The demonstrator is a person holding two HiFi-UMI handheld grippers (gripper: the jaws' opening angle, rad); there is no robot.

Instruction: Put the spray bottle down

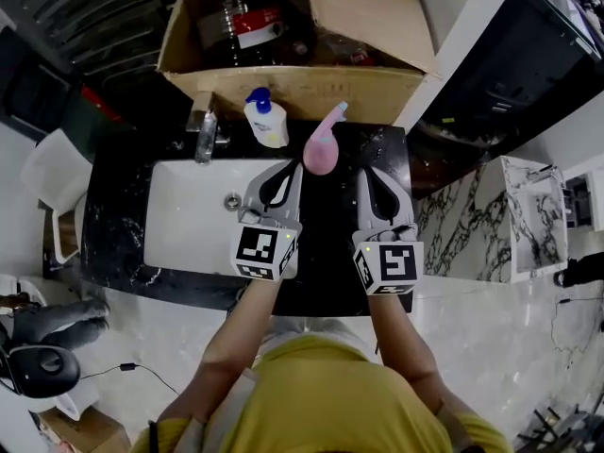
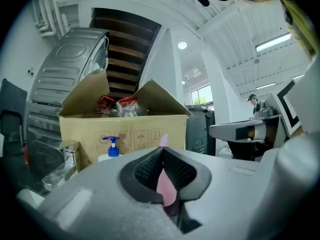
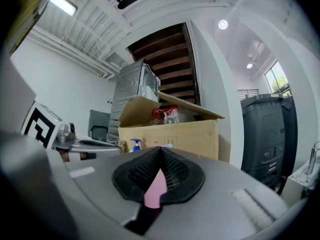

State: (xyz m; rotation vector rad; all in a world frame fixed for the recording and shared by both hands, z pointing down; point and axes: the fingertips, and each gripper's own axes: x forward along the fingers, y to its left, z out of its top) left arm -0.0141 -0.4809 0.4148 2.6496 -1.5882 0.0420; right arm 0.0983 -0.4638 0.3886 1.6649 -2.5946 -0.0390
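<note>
- We judge the spray bottle [image 1: 321, 147] already down, so the job now is drawing the left gripper [image 1: 291, 168] and right gripper [image 1: 366, 173] straight back without clipping it.
- Both pairs of jaws are pressed together, pinching nothing.
- The bottle stands upright on the black counter [image 1: 326, 253], just ahead of and between the tips, untouched.
- It is pink and bulbous with a slim neck and pale nozzle, and probably tips easily.

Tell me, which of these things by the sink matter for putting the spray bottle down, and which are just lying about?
Part of the job:
- pink spray bottle, standing on the black counter
- left gripper
- right gripper

Just lying about:
- soap pump bottle
- faucet
- white sink
- cardboard box
</note>
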